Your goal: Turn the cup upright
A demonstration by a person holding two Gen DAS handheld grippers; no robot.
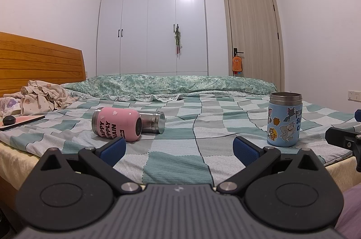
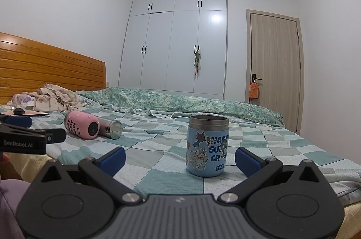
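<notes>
On the checked bedspread ahead of us, the pink cup lies on its side, its base toward us and its steel mouth end pointing away, just beside a steel piece that looks like its lid. The blue cup already stands upright, well apart to the right. Our left claw hangs spread wide and empty short of the pink cup; our right claw is likewise wide apart and empty, just short of the blue cup. We judge the risks are these: the round cup may roll off on the soft cover as we close, and, once stood up, may tip on the yielding bedding.
</notes>
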